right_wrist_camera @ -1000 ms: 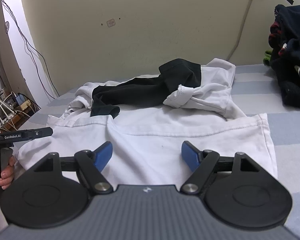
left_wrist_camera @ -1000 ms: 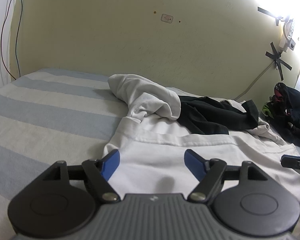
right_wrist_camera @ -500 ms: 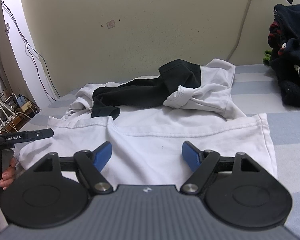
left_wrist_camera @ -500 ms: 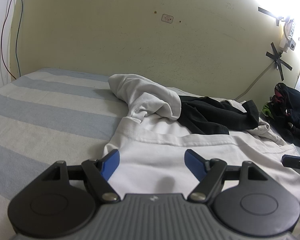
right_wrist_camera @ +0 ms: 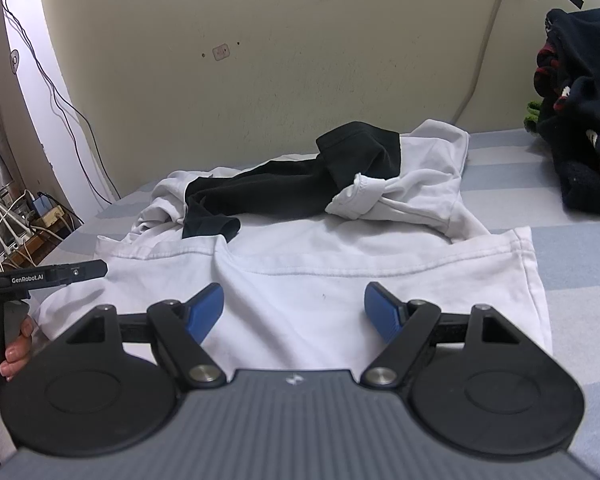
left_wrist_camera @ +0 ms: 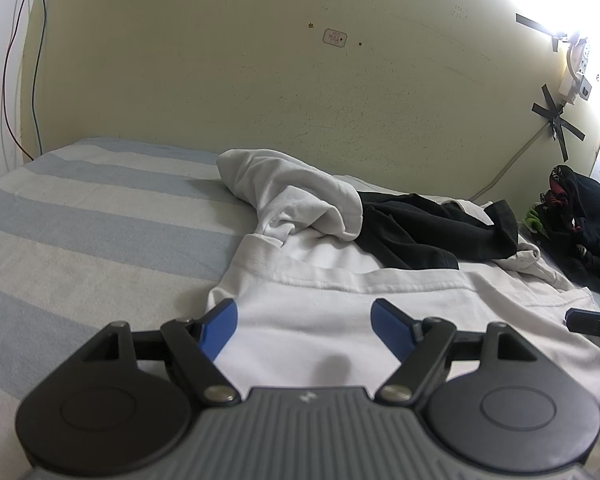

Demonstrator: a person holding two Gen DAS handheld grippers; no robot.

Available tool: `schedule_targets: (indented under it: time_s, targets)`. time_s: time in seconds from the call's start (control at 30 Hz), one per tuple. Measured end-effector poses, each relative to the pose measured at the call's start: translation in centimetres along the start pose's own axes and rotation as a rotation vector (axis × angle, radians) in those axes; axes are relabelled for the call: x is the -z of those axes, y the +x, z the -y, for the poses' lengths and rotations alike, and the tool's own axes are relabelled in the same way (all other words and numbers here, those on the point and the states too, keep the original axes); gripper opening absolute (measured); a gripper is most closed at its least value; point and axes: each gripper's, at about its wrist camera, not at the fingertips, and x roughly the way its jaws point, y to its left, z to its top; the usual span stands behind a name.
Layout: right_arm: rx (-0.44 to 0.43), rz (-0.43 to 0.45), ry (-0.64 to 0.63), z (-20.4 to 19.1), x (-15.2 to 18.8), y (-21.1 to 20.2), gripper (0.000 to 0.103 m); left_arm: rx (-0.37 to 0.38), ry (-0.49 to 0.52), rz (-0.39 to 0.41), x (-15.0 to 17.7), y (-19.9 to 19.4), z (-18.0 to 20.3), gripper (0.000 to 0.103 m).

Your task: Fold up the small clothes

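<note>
White shirt (right_wrist_camera: 300,280), blue-striped bedsheet (left_wrist_camera: 80,216)

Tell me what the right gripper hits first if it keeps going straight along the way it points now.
Most likely the white shirt spread flat on the striped bed. The right gripper tilts downward with jaws open and empty, so its line probably lands on that cloth before reaching the black garment beyond. Depth is uncertain.

black garment (right_wrist_camera: 300,188) atop shirt (right_wrist_camera: 320,280), apparently

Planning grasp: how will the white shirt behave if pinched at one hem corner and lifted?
The white shirt looks thin and wrinkled, so it will probably drape limply. The black garment lies on its far part and may drag along or slide off.
</note>
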Motion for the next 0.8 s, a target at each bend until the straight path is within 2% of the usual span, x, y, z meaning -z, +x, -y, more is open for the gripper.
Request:
schedule_targets:
  time_s: [0.67, 0.8]
  targets:
    - [0.001, 0.002, 0.001, -0.02, 0.00, -0.06, 0.080, -0.001, 0.001, -0.019, -0.09, 0.32, 0.12, 0.081]
    - [0.020, -0.022, 0.003, -0.08, -0.07, 0.31, 0.080, -0.021, 0.016, -0.052, -0.26, 0.93, 0.41, 0.081]
